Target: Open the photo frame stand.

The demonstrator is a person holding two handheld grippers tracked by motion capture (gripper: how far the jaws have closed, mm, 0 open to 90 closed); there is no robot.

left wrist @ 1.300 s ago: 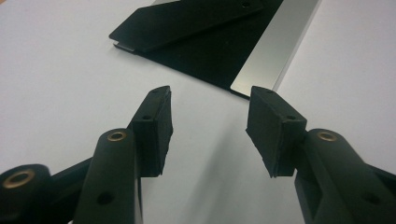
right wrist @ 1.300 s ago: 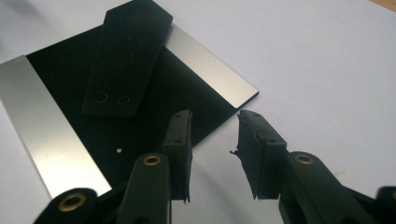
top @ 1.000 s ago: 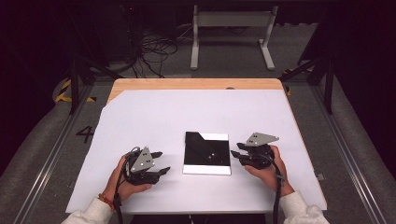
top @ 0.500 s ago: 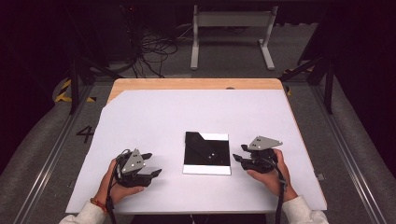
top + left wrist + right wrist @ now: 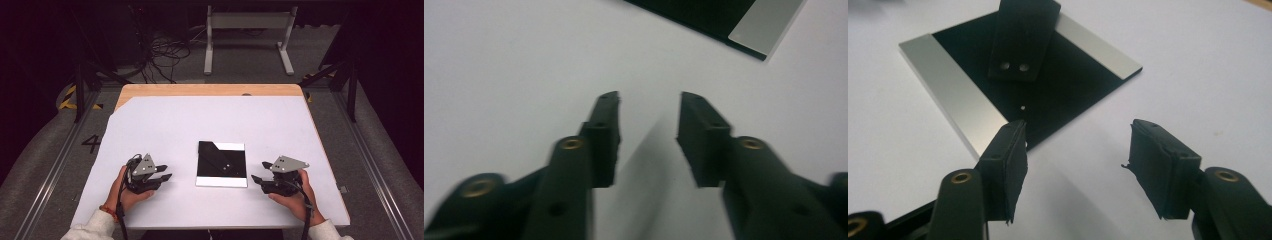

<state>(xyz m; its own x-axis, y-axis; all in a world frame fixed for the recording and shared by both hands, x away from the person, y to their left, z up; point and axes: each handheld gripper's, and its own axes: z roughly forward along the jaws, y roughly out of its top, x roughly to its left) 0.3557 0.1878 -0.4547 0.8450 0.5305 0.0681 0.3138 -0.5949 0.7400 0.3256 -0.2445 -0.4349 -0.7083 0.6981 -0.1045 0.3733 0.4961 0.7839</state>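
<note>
A glossy black square plate with silver strips along two edges lies flat in the middle of the white table cover. My left gripper rests low over the cover to the plate's left, pointing at it. Its jaws have just been closing but stand open with nothing between them; a corner of the plate lies ahead. My right gripper sits to the plate's right, facing it. Its jaws have just been opening and stand open and empty, just short of the plate's near corner.
A wooden table edge shows behind the white cover. On the floor beyond stand a grey metal frame and a tangle of cables. Rails run along both sides of the table.
The right gripper has slid a little toward the near edge and its jaws stand wider. The left gripper has stayed almost in place with its jaws narrower.
</note>
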